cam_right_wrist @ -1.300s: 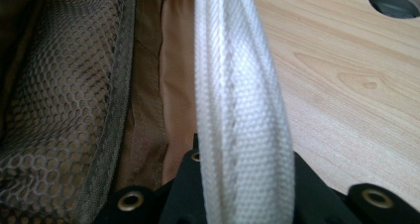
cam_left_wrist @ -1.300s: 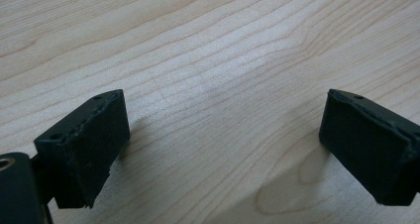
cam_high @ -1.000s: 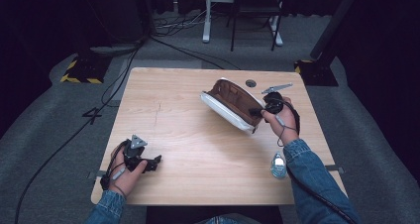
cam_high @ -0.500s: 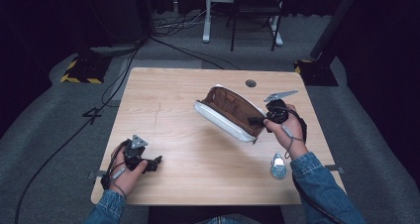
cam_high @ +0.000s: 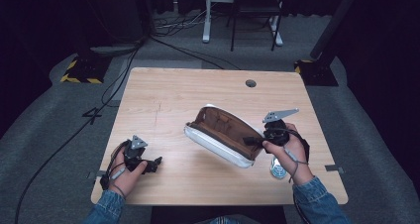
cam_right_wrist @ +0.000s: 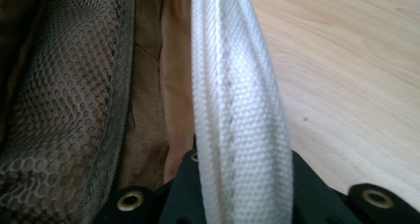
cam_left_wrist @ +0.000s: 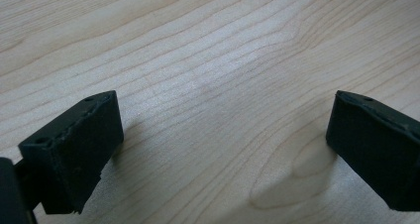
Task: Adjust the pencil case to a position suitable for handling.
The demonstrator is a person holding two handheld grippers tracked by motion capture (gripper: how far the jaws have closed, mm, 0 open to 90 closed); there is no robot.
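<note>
An open white case with a brown lining [cam_high: 223, 135] lies tilted near the middle of the wooden table [cam_high: 188, 92]. My right gripper [cam_high: 255, 140] is shut on its white rim at the case's right end. In the right gripper view the white woven rim [cam_right_wrist: 237, 110] runs up from between the jaws, with brown mesh lining [cam_right_wrist: 59, 100] to its left. My left gripper [cam_high: 154, 163] rests low over the table's front left, open, with nothing between its pads [cam_left_wrist: 74, 144].
A small round object with a blue-and-white top [cam_high: 278, 170] lies on the table just under the right hand. A round cable hole [cam_high: 250, 83] sits near the table's far edge. Cables and desk legs lie on the floor beyond.
The right gripper has dragged the case toward the front and left across the table. The left gripper has stayed where it was.
</note>
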